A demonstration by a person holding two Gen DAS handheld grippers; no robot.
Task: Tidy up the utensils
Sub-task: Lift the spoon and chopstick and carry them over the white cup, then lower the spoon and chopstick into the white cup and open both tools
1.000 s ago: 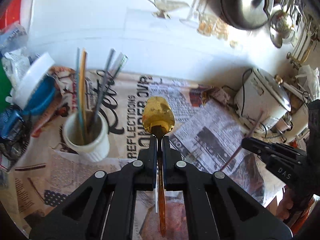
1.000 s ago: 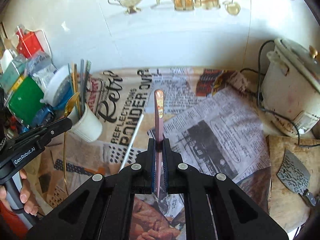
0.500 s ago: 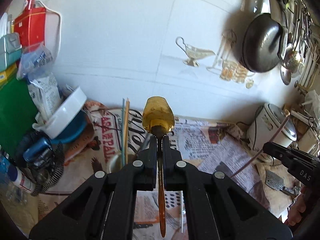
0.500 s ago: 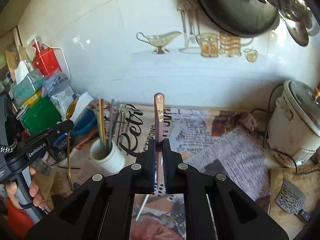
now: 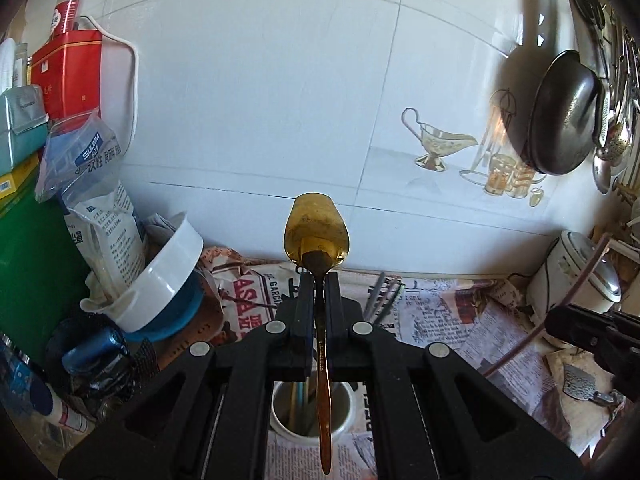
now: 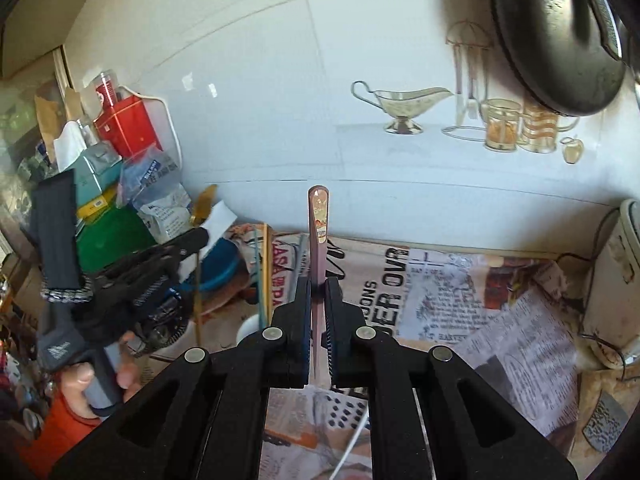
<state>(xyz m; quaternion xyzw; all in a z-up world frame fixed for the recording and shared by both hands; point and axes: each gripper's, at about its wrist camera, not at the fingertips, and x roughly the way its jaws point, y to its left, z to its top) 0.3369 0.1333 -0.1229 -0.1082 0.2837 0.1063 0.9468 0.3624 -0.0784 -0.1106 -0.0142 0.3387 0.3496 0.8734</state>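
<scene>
My left gripper [image 5: 319, 280] is shut on the neck of a gold spoon [image 5: 316, 232], whose bowl points up toward the wall. The spoon's handle hangs down over a white cup [image 5: 280, 420] that holds several sticks. My right gripper [image 6: 318, 284] is shut on a thin pink chopstick [image 6: 318, 216] that stands up between its fingers. In the right wrist view the left gripper [image 6: 188, 242] shows blurred at the left, and the cup [image 6: 248, 328] is partly hidden behind my fingers. In the left wrist view the right gripper [image 5: 560, 322] sits at the right edge.
Newspaper [image 6: 480, 312] covers the counter. Bags, boxes and a white bowl [image 5: 160, 276] crowd the left side. A rice cooker [image 5: 580, 276] and a cleaver [image 6: 604, 424] are at the right. A dark wok [image 5: 560, 112] hangs on the tiled wall. A white stick [image 6: 352, 444] lies on the paper.
Both grippers have risen and tipped upward, so the wall fills more of each view. The cup has slid from the left front to beneath the left gripper. Both grips are unchanged.
</scene>
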